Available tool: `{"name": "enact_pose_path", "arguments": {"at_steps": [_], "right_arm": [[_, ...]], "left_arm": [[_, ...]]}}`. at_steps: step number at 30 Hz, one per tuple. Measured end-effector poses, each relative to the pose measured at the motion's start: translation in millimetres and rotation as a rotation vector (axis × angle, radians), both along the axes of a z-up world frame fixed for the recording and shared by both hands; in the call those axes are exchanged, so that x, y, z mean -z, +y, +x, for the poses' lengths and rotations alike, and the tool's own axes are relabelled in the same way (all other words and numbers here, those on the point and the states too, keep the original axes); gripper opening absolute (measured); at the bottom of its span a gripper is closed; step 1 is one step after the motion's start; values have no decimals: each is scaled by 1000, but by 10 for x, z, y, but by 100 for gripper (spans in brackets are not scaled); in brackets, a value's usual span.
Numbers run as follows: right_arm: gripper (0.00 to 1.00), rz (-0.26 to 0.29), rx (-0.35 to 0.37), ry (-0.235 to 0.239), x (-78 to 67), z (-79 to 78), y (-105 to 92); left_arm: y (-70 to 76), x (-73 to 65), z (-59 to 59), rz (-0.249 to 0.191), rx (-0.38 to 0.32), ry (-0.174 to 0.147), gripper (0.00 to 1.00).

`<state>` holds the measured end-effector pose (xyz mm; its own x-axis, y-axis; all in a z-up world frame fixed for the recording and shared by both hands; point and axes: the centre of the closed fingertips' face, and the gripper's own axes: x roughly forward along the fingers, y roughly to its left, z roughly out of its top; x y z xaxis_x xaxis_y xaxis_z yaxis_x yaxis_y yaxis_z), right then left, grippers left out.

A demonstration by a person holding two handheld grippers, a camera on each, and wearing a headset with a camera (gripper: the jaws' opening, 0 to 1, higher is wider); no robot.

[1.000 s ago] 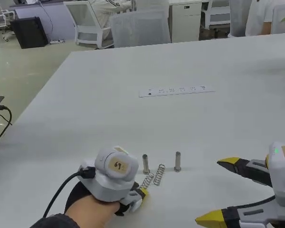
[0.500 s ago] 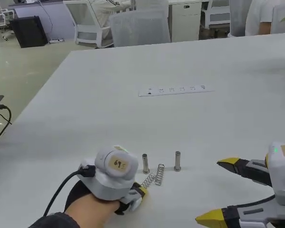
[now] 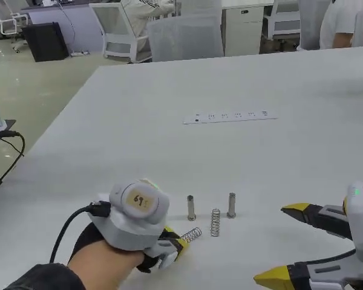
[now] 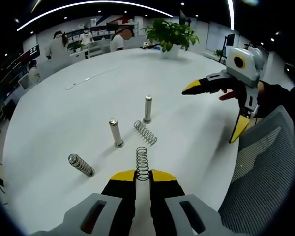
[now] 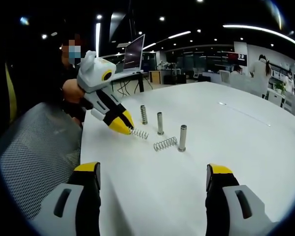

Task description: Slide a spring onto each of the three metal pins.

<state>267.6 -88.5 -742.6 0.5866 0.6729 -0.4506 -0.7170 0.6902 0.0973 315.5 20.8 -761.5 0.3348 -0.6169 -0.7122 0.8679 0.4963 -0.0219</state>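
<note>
Open counter [image 3: 169,157] spreads wide beyond two upright pins [image 3: 191,208], a loose spring [image 3: 215,222] lying between them.

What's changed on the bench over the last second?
The left tool, shut on a spring throughout, has drawn back away from the pins, tipping that spring flatter. The loose spring seems to have turned and now lies a little nearer the right pin than the left pin. Unchanged: both pins standing, and the right tool, open and idle.
</note>
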Motion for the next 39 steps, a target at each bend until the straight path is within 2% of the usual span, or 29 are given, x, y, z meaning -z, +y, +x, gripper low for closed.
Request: {"name": "enact_pose_path", "arguments": {"at_steps": [6, 12, 18, 23, 30, 39], "right_arm": [[87, -3, 0, -1, -22, 0, -15], [87, -9, -1, 4, -12, 3, -21], [85, -14, -18, -4, -71, -12, 7], [79, -10, -29, -16, -148, -3, 39], [69, -17, -54, -7, -157, -30, 65], [47, -4, -130, -20, -260, -105, 209]], "left_arm": [[-118, -163, -135, -49, 44, 7, 2], [-188, -193, -205, -65, 79, 11, 2], [-233, -268, -246, -93, 101, 9, 2], [-263, -329, -276, -113, 126, 3, 2], [-332, -418, -375, -153, 214, -9, 2], [-388, -483, -510, -185, 332, -21, 2]]}}
